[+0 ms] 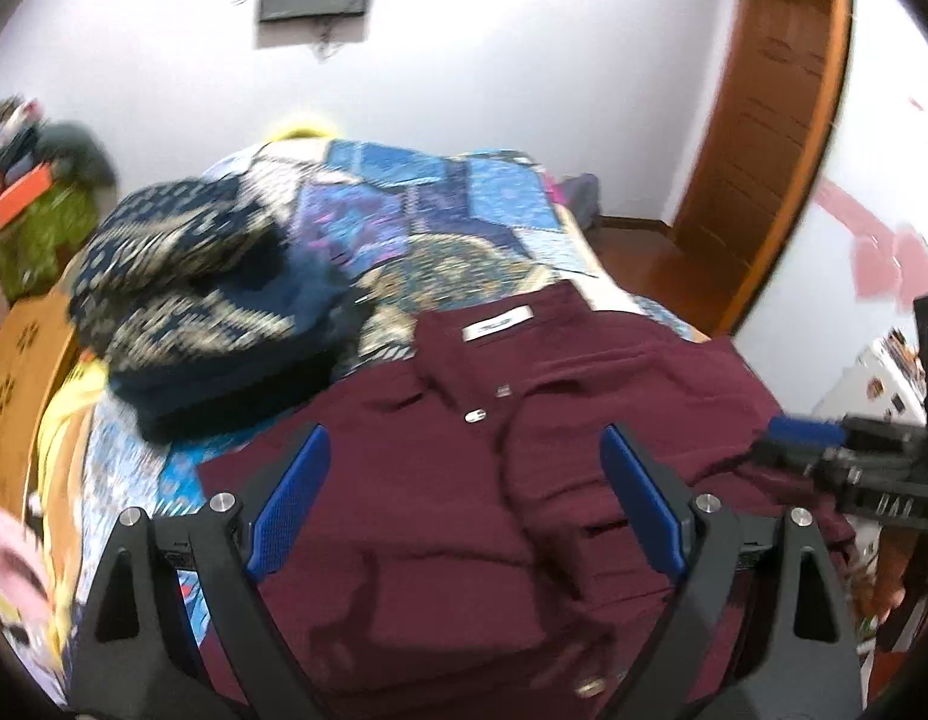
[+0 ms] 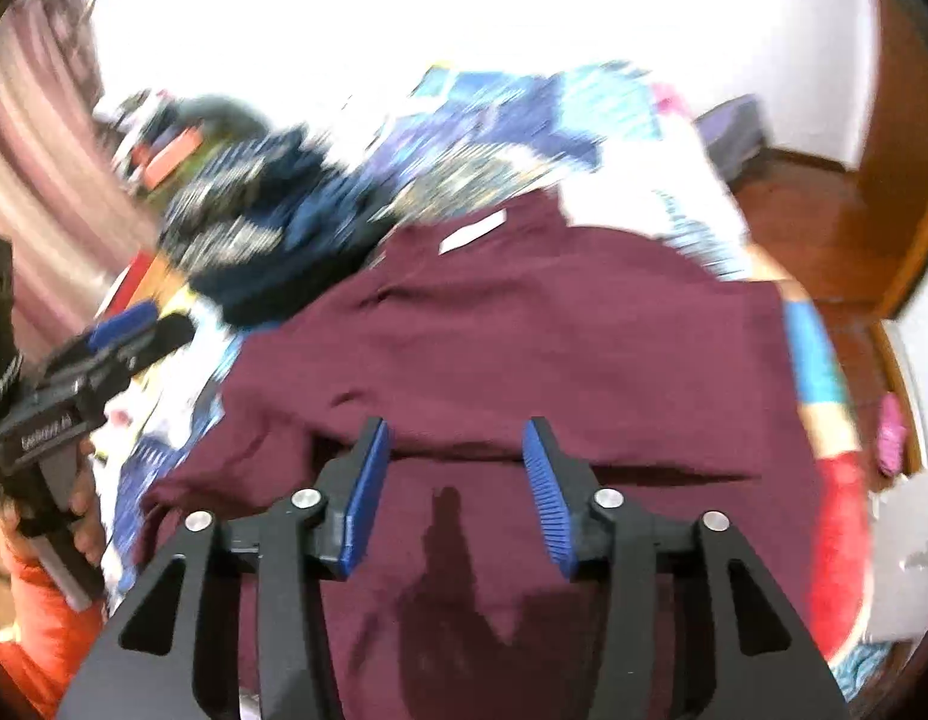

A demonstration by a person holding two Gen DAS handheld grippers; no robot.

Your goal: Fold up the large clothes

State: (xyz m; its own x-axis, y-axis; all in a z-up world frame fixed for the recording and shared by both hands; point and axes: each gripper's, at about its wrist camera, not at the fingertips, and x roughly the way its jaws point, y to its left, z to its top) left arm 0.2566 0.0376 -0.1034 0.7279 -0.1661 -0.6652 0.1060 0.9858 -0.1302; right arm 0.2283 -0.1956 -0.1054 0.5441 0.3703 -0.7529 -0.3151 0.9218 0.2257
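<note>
Hovering released, left claw (image 1: 467, 450) and right claw (image 2: 458, 450) gape over maroon shirt (image 1: 440, 528).

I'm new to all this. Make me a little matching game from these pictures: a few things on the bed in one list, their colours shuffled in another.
Things:
1. shirt
2. neck label
3. patterned pile
4. gripper pads

Colours:
A. white
B. bright blue
C. maroon
D. navy and cream

Pairs: 1-C, 2-A, 3-D, 4-B
</note>
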